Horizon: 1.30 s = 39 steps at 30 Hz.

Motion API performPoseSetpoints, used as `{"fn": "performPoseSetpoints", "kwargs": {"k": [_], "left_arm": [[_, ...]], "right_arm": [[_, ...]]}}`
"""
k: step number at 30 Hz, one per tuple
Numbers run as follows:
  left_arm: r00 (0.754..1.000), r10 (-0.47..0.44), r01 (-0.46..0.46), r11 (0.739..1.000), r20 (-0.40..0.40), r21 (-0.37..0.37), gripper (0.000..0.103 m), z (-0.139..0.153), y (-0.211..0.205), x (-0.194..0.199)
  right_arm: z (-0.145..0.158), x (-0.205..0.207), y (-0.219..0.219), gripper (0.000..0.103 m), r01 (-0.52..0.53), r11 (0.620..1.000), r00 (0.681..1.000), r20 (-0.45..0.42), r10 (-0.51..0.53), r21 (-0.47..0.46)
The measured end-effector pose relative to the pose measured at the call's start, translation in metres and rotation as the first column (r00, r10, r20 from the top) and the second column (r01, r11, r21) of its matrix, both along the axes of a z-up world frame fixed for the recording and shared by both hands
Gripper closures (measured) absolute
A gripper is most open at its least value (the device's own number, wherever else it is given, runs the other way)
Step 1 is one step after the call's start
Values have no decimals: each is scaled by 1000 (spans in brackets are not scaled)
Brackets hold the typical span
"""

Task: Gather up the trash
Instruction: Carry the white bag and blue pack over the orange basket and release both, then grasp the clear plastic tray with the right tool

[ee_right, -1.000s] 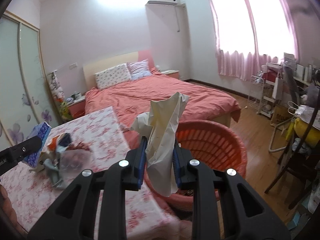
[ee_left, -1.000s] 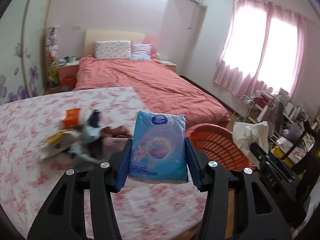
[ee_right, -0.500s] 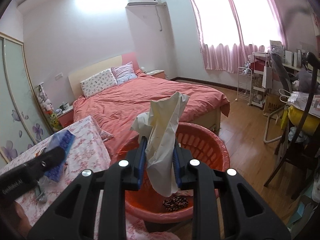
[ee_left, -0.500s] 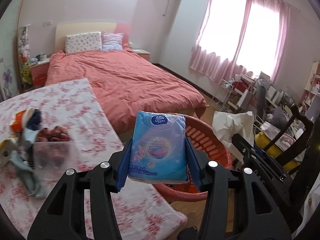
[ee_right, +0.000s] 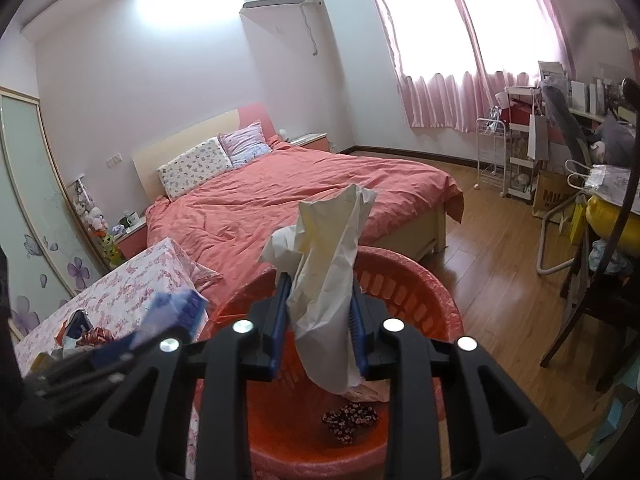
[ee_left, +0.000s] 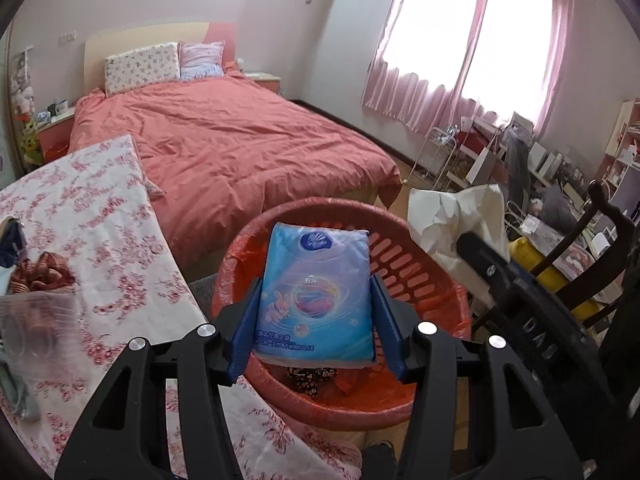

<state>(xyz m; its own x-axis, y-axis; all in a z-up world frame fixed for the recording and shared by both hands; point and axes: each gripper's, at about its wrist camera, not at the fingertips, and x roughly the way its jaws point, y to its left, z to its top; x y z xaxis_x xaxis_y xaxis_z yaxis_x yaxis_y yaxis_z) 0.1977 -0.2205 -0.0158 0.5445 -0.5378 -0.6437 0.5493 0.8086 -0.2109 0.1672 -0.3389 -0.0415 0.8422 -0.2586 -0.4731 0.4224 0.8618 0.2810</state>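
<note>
Basket (ee_left: 416, 276) now under tissue pack (ee_left: 316, 296), between fingers (ee_left: 244, 332)

A blue tissue pack (ee_left: 316, 292) printed with a rabbit and a planet stands upright, pinched at its sides above the red basket (ee_left: 416, 276). Crumpled cream paper (ee_right: 328, 280) stands tall, clamped near its lower half, over the same basket. A dark patterned scrap (ee_right: 350, 420) lies on the basket's bottom. More litter (ee_left: 36, 276) sits heaped on the floral bench (ee_left: 120, 248).
</note>
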Motion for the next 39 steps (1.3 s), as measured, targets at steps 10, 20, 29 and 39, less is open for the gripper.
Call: {"fn": "performPoseSetpoints", "kwargs": {"k": [10,20,29,39], "left_arm": [[998,44,-41,998,-41,56,38,-16,7,2],[986,157,-162,979,53,124,31,-6,65,-7],[948,308,-317,939,83,132,31,0,143,-10],[862,497,-506,854,94,121,31,3,245,-18]], "right_arm": [[-12,1,-12,47,30,1000,999,-35,-31,-3],[-5,3,30,45,-38,997,997,-76,33,-60],[4,18,99,43,-175,982,980,-110,166,-74],[5,42,203,33,-357,930,927,-153,342,-87]]}}
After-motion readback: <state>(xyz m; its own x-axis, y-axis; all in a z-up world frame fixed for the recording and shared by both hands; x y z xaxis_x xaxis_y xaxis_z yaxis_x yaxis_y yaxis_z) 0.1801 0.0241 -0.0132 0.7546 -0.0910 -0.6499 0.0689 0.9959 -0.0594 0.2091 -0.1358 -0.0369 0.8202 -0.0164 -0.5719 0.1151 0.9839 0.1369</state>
